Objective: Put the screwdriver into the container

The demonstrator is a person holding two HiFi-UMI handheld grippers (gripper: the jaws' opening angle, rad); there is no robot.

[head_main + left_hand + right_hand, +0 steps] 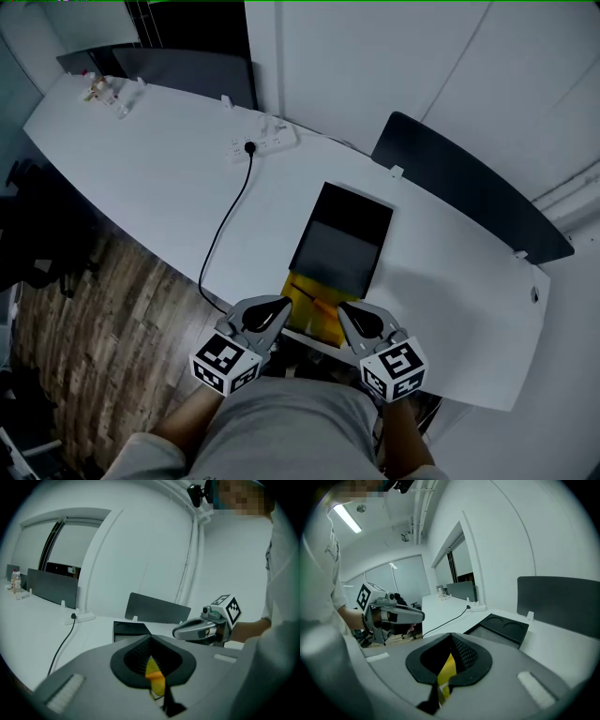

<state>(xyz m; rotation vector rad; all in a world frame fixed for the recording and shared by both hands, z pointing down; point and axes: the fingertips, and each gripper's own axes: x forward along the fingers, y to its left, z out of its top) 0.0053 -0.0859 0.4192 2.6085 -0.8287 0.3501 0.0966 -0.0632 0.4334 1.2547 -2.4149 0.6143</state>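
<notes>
A black container (pixel 342 239) lies flat mid-table, also seen in the left gripper view (pixel 129 629) and the right gripper view (pixel 501 627). Just in front of it, at the table's near edge, is a yellow sheet (pixel 305 305) with a slim orange object (pixel 322 302) on it, apparently the screwdriver. My left gripper (pixel 281 302) and right gripper (pixel 342 307) hover side by side over that yellow sheet, both shut and holding nothing. Yellow shows below the closed jaws of the left gripper (pixel 150 637) and of the right gripper (pixel 451 634).
A white power strip (pixel 265 142) with a black cable (pixel 228 220) runs off the table's left edge. Small bottles (pixel 103 91) stand at the far left end. Dark divider panels (pixel 469 183) line the back edge. Wooden floor (pixel 103 300) lies to the left.
</notes>
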